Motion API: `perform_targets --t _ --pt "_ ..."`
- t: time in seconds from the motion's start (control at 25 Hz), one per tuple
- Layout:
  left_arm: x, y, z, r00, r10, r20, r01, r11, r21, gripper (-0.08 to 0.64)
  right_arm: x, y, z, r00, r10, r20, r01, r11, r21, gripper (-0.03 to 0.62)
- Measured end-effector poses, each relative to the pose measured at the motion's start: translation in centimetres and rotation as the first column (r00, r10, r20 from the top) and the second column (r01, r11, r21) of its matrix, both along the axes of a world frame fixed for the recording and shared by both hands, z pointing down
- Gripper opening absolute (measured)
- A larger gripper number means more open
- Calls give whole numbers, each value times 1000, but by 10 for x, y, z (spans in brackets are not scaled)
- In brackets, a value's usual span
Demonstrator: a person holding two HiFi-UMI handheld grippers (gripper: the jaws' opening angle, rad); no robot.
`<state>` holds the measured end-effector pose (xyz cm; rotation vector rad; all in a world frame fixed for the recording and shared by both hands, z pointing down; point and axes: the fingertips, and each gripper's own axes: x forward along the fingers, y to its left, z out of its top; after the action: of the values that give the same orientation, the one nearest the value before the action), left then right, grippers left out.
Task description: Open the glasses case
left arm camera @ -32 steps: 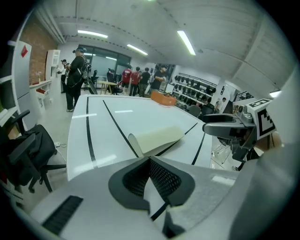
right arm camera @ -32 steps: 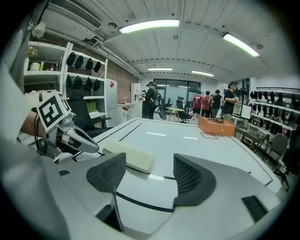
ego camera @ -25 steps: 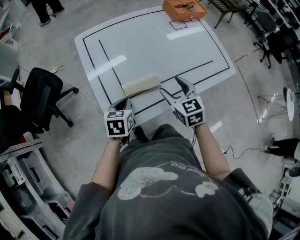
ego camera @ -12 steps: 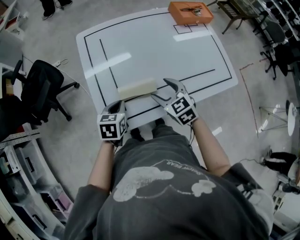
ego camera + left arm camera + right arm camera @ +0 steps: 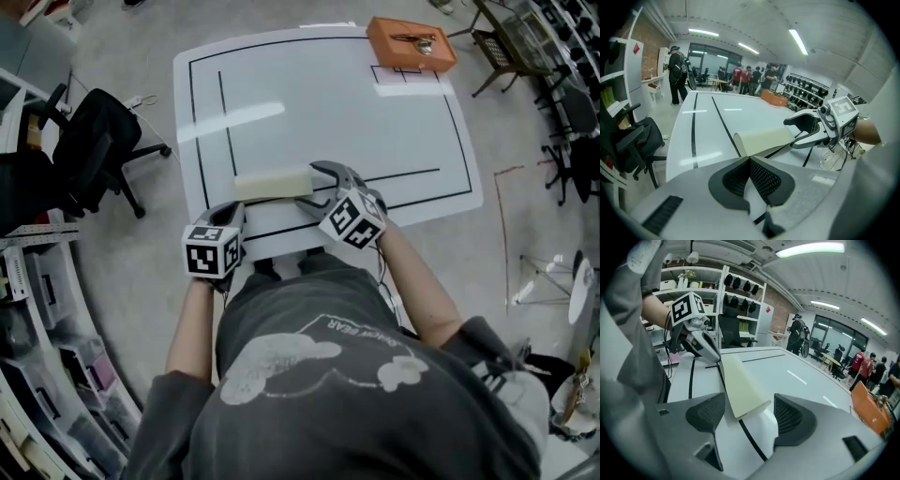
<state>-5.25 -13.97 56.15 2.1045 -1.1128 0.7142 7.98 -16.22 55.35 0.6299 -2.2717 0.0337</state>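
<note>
Closed cream glasses case [image 5: 273, 182] lies near the 6 o'clock edge of the white table [image 5: 328, 103], long axis 9-to-3; right gripper [image 5: 309, 187], jaws apart, straddles its 3 o'clock end, while left gripper [image 5: 234, 214], jaws together, sits near its 9 o'clock end.

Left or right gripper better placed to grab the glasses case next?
Right. The right gripper has its fingers apart, on either side of one end of the cream oblong glasses case. The left gripper is shut and short of the other end; it would likely have to open first.
</note>
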Motion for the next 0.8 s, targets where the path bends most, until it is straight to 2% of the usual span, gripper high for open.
perform_targets --t 0.24,0.56,0.8 --pt "1 0 1 1000 0 14 0 1000 -5 3 0 -2 9 997 -67 -42 68 998 6 298" --pt "1 -2 0 999 -24 22 24 1000 3 3 0 -6 6 995 -95 -23 95 995 -21 293" --pt "-1 -2 1 999 -23 32 22 1000 7 3 -4 -9 -5 993 -114 -8 114 993 -5 274"
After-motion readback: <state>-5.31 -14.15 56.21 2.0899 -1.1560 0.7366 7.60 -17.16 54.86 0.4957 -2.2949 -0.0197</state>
